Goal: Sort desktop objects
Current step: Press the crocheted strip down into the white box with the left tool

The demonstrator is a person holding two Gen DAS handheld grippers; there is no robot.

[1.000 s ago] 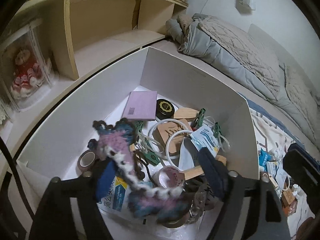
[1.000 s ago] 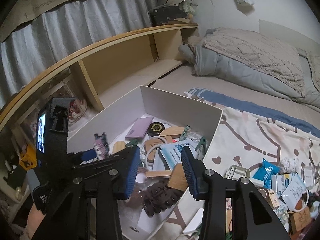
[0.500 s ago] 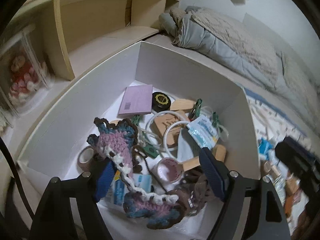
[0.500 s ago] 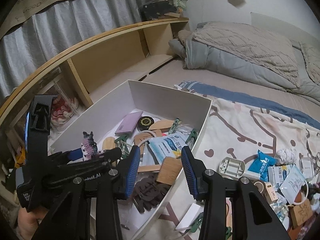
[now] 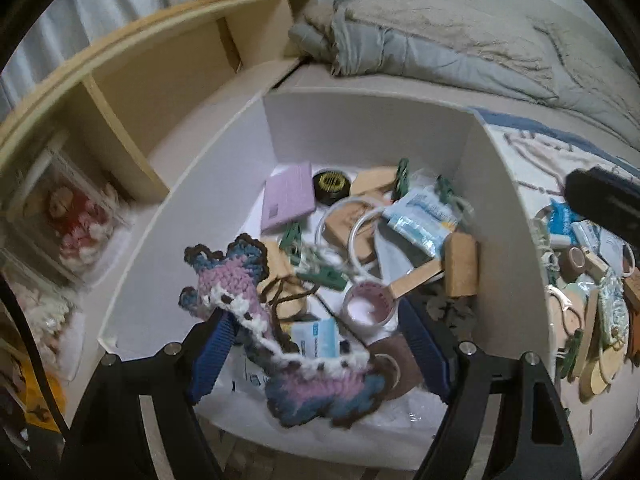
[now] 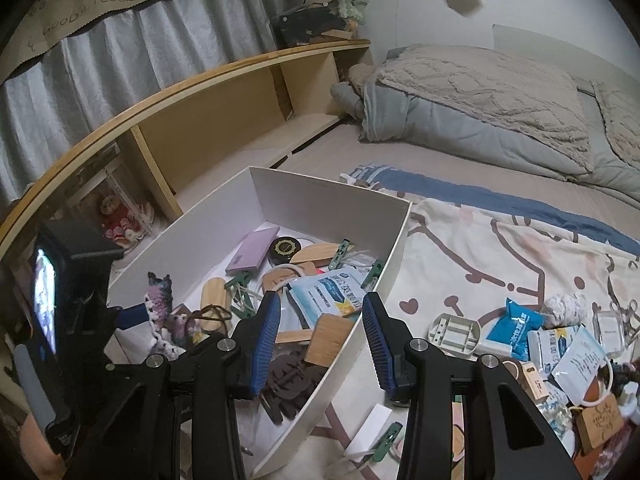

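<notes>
A white open box (image 5: 360,128) (image 6: 332,196) holds many small objects. A purple, blue and white crochet piece (image 5: 236,280) (image 6: 158,300) lies on the pile at the box's near end. My left gripper (image 5: 318,354) stands wide open over it, and the piece's upper end leans against the left fingertip (image 5: 212,356). The other pad does not touch it. My right gripper (image 6: 322,340) hovers over the box's near right wall, its blue pads apart with nothing between them.
In the box lie a purple notebook (image 5: 286,198), a black tin (image 5: 331,186), white hoops (image 5: 360,232), a tape roll (image 5: 368,306) and a brown glove (image 6: 288,376). Packets (image 6: 516,320) and a white tray (image 6: 454,330) litter the printed blanket. A wooden shelf (image 6: 224,120) runs behind.
The left gripper has rolled and drifted sideways over the box. The crochet piece has settled onto the pile, still between its fingers. The right gripper has hardly moved.
</notes>
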